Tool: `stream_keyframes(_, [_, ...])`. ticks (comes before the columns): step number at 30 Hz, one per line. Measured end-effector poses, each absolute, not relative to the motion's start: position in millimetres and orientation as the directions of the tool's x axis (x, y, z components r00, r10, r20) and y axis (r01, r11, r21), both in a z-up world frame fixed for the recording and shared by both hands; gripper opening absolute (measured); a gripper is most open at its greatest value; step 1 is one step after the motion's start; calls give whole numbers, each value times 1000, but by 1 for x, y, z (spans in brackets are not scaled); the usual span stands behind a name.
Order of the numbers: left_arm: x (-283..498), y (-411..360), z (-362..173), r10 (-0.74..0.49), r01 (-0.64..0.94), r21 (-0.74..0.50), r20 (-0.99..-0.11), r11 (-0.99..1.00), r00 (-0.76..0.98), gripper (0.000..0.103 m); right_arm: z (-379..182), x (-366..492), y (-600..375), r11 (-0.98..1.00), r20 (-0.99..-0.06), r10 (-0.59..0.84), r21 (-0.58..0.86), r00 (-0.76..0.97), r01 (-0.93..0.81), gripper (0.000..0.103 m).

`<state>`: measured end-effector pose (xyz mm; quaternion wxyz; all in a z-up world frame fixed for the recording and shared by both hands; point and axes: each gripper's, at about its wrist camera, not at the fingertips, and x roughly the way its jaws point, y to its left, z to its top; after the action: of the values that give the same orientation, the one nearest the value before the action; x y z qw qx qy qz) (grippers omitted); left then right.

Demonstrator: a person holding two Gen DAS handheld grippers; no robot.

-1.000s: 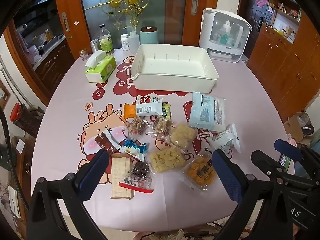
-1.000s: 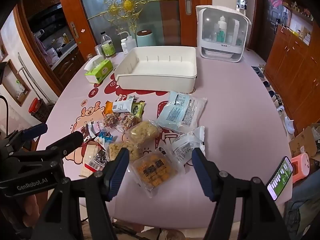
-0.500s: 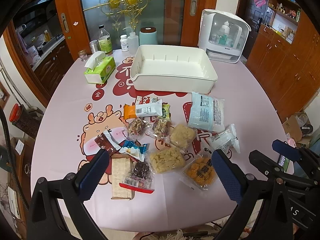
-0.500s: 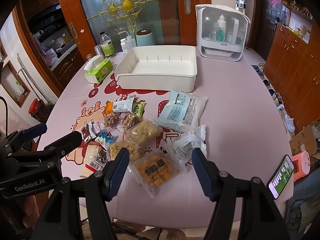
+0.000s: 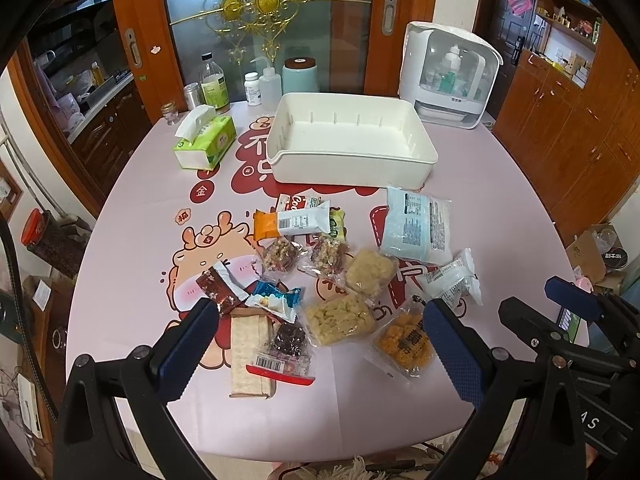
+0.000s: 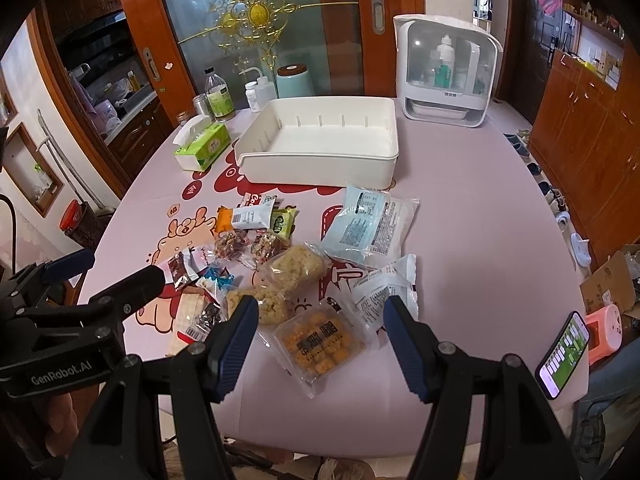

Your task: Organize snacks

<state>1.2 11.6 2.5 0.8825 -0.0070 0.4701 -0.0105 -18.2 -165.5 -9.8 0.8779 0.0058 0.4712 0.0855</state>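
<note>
Pink table [image 5: 132, 216]: loose snacks [image 5: 340, 280] before empty tub [image 5: 348, 160].

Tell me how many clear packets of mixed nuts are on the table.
2: left nut packet lies below the orange-and-white bar, right nut packet beside it, both in the middle of the snack pile. Others could hide under wrappers.

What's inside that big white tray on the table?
Nothing shows inside the white tray: bare floor and ribbed far wall. Its near wall hides a strip of floor just behind it. The snacks lie outside.
</note>
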Motion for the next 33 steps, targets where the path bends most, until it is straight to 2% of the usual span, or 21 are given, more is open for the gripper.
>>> stream_keyframes(19, [4, 17, 8, -27, 23, -17, -833, 1000, 553, 101, -6, -18, -162, 987, -827, 157, 112, 540, -116, 66])
stream_keyframes(29, [17, 35, -3, -33, 18, -28, -847, 999, 531, 101, -20, -9, -164, 989, -846, 148, 132, 512, -67, 66])
stream_keyframes(33, [30, 59, -17, 8, -17, -1, -856, 1000, 517, 101, -33, -2, -170, 991, -863, 131, 134, 487, -29, 66])
